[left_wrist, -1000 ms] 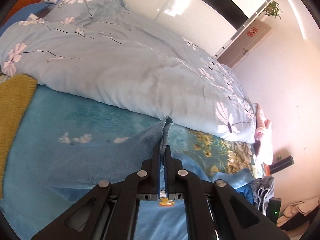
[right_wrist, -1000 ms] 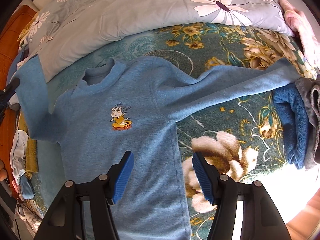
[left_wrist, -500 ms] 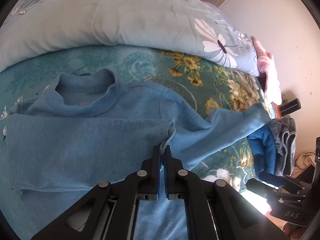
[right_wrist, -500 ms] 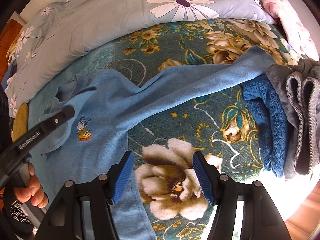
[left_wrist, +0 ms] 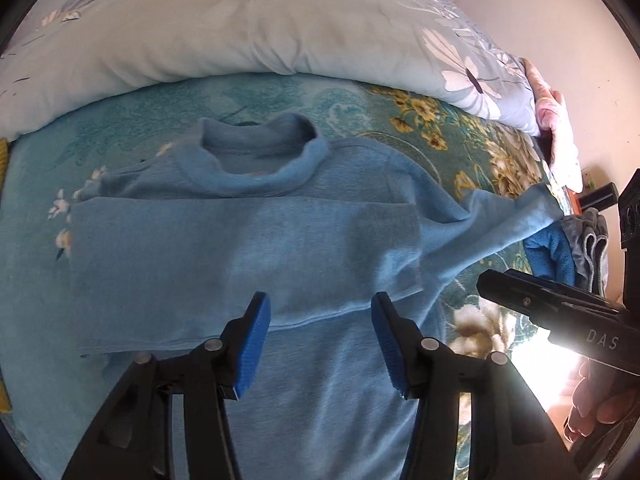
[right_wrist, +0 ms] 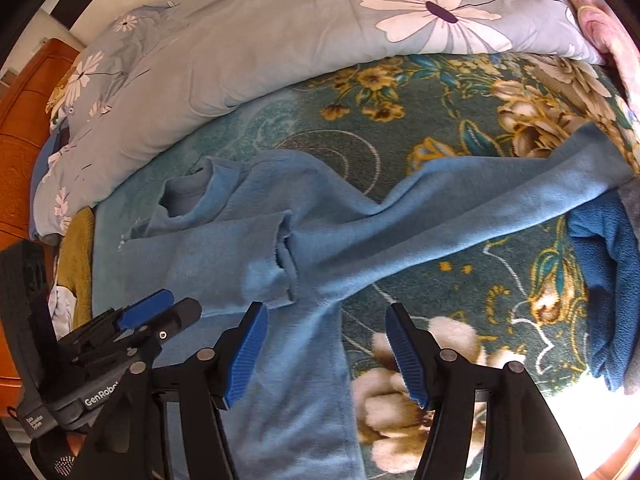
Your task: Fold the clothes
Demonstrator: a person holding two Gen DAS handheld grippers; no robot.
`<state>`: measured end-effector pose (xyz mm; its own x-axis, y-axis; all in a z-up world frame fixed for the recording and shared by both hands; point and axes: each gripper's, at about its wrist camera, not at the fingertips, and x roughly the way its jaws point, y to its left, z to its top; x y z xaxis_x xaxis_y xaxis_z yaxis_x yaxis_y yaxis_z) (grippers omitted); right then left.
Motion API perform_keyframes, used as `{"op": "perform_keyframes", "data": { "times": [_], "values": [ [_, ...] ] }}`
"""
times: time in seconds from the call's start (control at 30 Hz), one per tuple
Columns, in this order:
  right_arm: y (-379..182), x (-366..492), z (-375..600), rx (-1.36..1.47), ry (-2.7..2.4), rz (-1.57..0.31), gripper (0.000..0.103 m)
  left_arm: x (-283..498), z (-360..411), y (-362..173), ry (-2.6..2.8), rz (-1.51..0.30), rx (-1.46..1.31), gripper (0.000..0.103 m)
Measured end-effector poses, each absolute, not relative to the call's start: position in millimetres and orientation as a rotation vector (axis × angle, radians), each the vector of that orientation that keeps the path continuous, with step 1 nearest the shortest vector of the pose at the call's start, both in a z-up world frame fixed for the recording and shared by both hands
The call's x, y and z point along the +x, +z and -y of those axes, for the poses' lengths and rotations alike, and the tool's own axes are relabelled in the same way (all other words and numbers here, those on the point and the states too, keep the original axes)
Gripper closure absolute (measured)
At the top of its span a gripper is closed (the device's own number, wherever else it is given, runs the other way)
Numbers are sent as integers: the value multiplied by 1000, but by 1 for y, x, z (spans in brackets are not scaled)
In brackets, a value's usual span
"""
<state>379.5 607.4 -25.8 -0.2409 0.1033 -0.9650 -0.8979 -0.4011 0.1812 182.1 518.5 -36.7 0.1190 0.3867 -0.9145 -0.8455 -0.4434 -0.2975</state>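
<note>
The light blue sweater (left_wrist: 248,248) is spread on the floral bed cover (right_wrist: 460,280), one sleeve (left_wrist: 224,264) laid across its chest, while the left gripper (left_wrist: 320,340) is opening, nothing held, and the right gripper (right_wrist: 326,354) is held wide, empty.

The left gripper (left_wrist: 318,336) points steeply downward, its 2 blue-padded fingers (left_wrist: 252,344) apart and the jaws opening, with nothing pressed between the pads. In the right wrist view the same tool shows at the lower left, black-bodied, a gloved hand (right_wrist: 60,454) wrapped around its handle. The right gripper (right_wrist: 324,350) also points steeply down, its 2 jaws standing wide apart and empty. In the left wrist view it reaches in from the right edge, with bare fingers (left_wrist: 596,412) curled round its grip
</note>
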Motion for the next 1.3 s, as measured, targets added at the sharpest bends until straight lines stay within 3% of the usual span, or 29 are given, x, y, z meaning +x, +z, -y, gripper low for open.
{"op": "perform_keyframes", "data": {
  "times": [0.47, 0.57, 0.83, 1.1, 1.3],
  "values": [
    [-88, 338, -623, -1265, 1778, -1090, 40, 71, -428, -55, 1874, -463, -1513, 49],
    [-87, 333, -622, -1257, 1791, -1092, 51, 65, -418, -57, 1883, -446, -1533, 49],
    [-82, 318, -610, -1282, 1813, -1032, 99, 63, -410, -59, 1869, -419, -1561, 49],
    [-57, 323, -611, -1280, 1816, -829, 100, 58, -407, -61, 1867, -417, -1569, 49],
    [-74, 340, -627, -1305, 1750, -886, 100, 48, -414, -62, 1858, -415, -1563, 49]
  ]
}}
